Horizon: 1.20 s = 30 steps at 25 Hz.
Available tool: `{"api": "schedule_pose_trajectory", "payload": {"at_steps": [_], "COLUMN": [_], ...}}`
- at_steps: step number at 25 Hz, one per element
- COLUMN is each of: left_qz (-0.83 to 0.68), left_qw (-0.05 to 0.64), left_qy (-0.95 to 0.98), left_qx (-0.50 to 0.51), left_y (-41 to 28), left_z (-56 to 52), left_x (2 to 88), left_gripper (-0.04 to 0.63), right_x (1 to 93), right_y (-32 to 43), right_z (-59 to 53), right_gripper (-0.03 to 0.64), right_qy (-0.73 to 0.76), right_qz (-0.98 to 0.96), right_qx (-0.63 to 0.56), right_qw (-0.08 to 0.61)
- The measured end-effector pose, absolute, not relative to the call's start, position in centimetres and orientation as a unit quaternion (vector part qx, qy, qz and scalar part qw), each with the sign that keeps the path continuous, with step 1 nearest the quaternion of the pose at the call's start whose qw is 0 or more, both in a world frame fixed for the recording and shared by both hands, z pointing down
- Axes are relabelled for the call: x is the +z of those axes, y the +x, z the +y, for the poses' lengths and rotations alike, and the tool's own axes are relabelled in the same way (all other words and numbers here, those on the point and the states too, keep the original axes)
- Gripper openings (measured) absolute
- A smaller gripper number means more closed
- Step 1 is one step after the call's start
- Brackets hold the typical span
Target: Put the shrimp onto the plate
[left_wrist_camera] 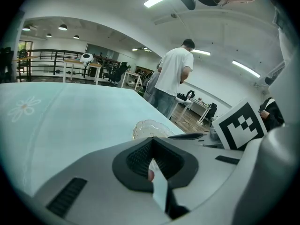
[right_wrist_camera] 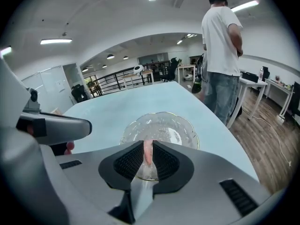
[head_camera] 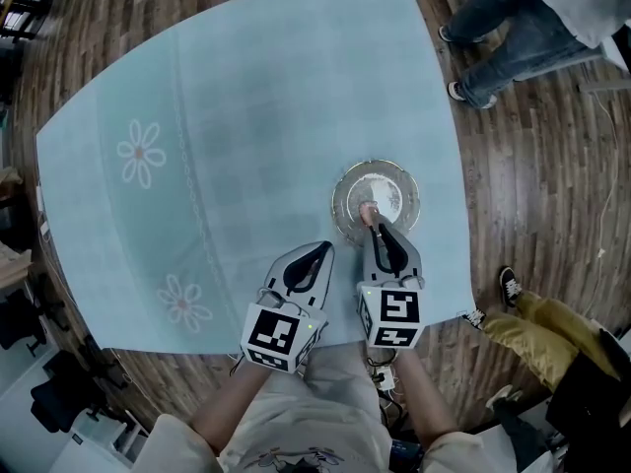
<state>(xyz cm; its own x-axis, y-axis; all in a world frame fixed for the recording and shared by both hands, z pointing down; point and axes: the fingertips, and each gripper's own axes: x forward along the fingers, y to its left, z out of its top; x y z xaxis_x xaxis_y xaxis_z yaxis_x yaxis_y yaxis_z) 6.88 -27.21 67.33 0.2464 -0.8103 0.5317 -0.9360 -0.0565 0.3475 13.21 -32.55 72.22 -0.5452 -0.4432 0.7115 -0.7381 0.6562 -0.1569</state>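
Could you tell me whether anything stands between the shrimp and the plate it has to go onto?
Nothing visible does. The right gripper holds the shrimp between its jaws right over the plate, and the plate looks bare.

Head view looks steeply down; both gripper views face the plate [head_camera: 392,187].

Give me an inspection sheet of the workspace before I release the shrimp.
Surface: light blue tablecloth with white daisy prints, flat.
Job's things: pink shrimp held over the clear glass plate, not yet released.
Clutter: nothing seen.
Grippers: right gripper shut on the shrimp; left gripper shut beside it.
Cables: thin pale cable on the wooden floor, right side.
Surroundings: person in white shirt and jeans by the far corner; yellow-trousered legs near the right edge.
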Motion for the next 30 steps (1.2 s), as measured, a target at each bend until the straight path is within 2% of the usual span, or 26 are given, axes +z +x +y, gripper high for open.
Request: {"api": "schedule_pose_trajectory", "payload": {"at_steps": [14,21,30], "left_qz": [-0.598,-0.594,-0.569], "left_qw": [0.291,0.259,0.244], "left_qy": [0.742,0.759,0.783], "left_qx": [0.084,0.067,0.058], "left_y": [6.6,4.8,2.6], "left_z": [-25.0,-21.1,-14.2], "left_x": [61.9,56.0,50.2], "left_gripper": [0.0,0.0,0.0], "right_x": [63.5,55.9,47.0], "right_y": [12.1,10.6,9.8], "right_z": [-30.9,-26.3,-19.3], "right_gripper": [0.026,0.023,0.023], "right_qy": [0.366,0.383,0.424], "right_qz": [-0.88,-0.892,-0.885], "right_qx": [0.183,0.151,0.11], "right_qw": [0.242,0.186,0.154]}}
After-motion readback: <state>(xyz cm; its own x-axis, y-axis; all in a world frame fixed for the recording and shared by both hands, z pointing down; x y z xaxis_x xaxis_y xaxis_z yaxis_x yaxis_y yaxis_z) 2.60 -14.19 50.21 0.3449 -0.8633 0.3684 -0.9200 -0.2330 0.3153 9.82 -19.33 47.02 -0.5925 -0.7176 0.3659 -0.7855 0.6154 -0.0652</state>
